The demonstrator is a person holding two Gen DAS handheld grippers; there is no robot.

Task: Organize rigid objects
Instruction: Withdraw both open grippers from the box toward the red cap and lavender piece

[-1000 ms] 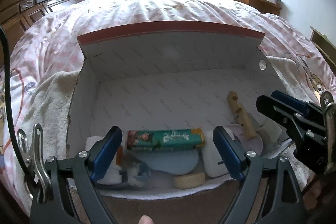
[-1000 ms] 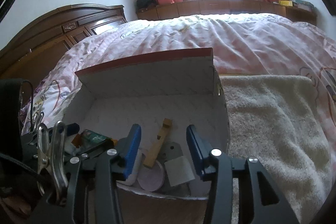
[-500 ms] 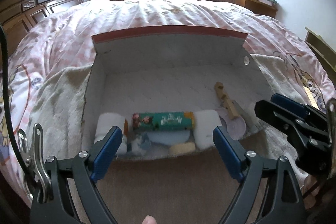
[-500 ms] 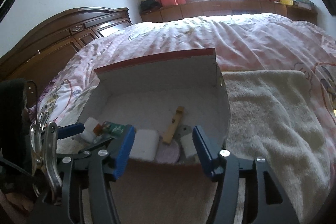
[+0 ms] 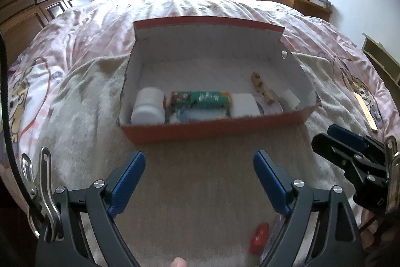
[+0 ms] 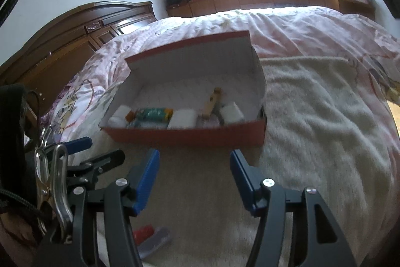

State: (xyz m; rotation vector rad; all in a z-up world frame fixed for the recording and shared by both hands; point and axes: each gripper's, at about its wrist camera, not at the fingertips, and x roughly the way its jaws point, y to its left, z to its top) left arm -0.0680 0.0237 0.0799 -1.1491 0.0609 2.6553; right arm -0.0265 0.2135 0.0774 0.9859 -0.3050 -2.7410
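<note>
Spread over the bed, the beige towel (image 5: 200, 182) showed both empty, spread-jawed grippers, left gripper (image 5: 199, 174) and right gripper (image 6: 195, 175), drawn back from the filled red box (image 5: 212, 131), leaving a small red item (image 5: 260, 238) at the towel's near edge to collect.

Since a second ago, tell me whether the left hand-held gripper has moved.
Yes. The left hand-held gripper has backed away from the red box, toward the near towel edge.

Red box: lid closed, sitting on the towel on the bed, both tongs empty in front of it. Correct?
Not quite. The red box is open: both wrist views show its lid standing up at the back and a white bottle and a green packet inside. The rest holds: it sits on the towel, and the left tongs and right tongs are empty.
</note>
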